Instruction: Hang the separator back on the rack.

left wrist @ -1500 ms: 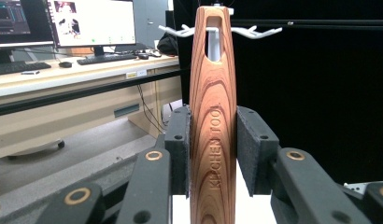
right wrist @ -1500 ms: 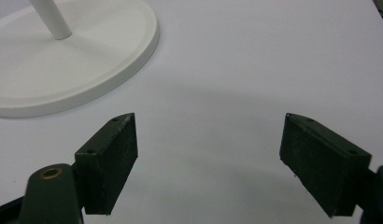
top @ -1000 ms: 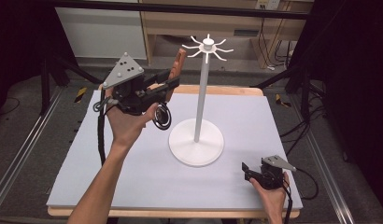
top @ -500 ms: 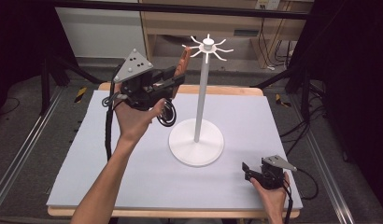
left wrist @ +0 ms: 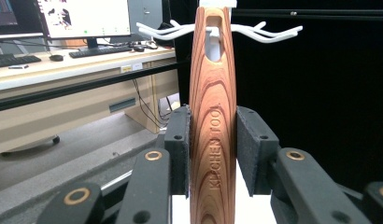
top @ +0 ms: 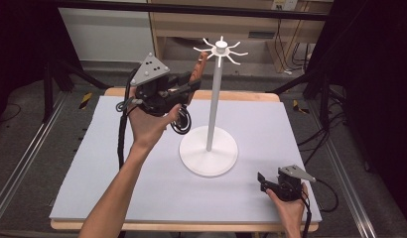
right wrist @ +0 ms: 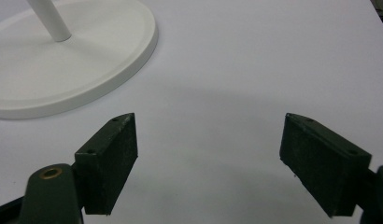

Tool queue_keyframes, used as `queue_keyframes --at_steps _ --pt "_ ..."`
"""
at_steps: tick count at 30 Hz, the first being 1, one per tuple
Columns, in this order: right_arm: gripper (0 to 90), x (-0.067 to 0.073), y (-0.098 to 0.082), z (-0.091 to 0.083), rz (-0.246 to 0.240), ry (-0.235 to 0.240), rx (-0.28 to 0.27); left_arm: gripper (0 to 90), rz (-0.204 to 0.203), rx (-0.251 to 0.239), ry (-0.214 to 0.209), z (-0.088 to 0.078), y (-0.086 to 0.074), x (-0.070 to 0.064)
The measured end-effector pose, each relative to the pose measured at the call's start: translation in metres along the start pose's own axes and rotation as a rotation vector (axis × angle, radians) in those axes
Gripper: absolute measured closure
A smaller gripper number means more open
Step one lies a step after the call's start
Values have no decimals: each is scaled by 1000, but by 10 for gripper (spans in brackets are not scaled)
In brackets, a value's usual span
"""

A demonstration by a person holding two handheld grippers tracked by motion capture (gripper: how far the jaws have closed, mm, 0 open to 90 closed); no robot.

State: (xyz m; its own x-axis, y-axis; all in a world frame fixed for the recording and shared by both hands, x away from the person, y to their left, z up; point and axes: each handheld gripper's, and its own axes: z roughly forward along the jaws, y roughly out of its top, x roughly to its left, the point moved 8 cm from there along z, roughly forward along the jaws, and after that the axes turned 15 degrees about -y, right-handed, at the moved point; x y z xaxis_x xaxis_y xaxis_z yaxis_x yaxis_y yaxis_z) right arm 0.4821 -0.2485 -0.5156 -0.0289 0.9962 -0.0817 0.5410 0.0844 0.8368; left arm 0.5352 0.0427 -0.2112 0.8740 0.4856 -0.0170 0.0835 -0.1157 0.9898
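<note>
My left gripper (top: 191,88) is raised over the table's far left and is shut on a wooden kitchen tool (top: 199,69). In the left gripper view the wooden tool (left wrist: 213,116) stands upright between the pads (left wrist: 180,149), and its slotted top reaches the white hooks (left wrist: 269,35) of the stand. The white hook stand (top: 217,99) rises from a round base (top: 209,156) at the table's middle. My right gripper (top: 263,181) rests low at the near right corner; it (right wrist: 208,158) is open with bare table between its jaws.
The table top (top: 92,163) is pale grey with a wooden rim. A cable loop (top: 180,124) hangs under the left gripper near the stand's pole. A desk with monitors (left wrist: 87,18) and a keyboard lies behind. The stand's base (right wrist: 63,70) is just left of my right gripper.
My left gripper has carried the wooden tool to the right and a little upward, nearer the stand's hooks. The right gripper has stayed put.
</note>
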Motion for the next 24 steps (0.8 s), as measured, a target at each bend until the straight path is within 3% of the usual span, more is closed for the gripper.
queue_keyframes --at_steps 24 --pt "194 1 -1 0 -5 4 4 666 16 6 22 12 -10 2"
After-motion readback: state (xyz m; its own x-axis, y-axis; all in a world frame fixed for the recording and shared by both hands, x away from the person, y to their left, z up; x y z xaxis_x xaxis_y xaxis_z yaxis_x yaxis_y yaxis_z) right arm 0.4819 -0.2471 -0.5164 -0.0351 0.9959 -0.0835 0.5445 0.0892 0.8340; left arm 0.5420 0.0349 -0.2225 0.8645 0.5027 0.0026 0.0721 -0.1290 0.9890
